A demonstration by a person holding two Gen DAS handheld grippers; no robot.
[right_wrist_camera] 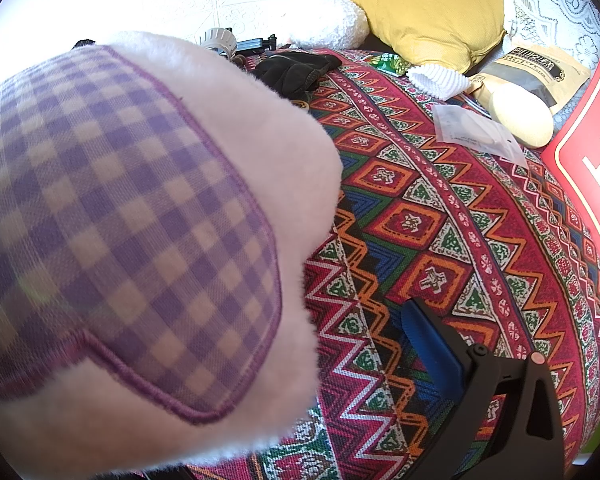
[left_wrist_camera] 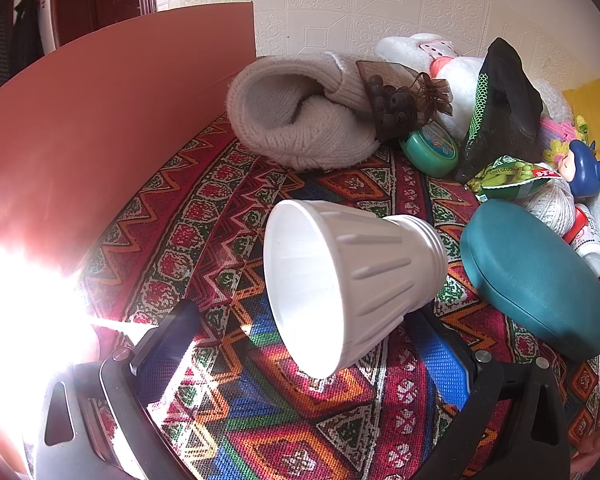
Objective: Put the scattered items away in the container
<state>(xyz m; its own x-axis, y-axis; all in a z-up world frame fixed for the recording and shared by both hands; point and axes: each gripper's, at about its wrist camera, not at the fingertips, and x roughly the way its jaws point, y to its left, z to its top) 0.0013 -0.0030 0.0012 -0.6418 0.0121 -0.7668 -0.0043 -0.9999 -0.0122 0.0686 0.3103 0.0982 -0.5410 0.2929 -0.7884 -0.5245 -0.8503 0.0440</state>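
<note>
Ahead of the left claw lies a white ribbed cup [left_wrist_camera: 352, 280] on a cloth [left_wrist_camera: 260, 400] patterned in red, orange, blue, green and white zigzags and diamonds. To its right sits a teal case [left_wrist_camera: 536, 276]; farther ahead, a cream knitted hat [left_wrist_camera: 300, 120], a brown mesh pouch [left_wrist_camera: 396, 100] of dark beads, a green tin [left_wrist_camera: 430, 150] and a black bag [left_wrist_camera: 500, 108]. Left stands a pink board [left_wrist_camera: 112, 108]. Left of the right claw looms a white plush [right_wrist_camera: 260, 128] with a purple-and-tan checked patch [right_wrist_camera: 112, 220]; far ahead, a yellow cushion [right_wrist_camera: 432, 8].
</note>
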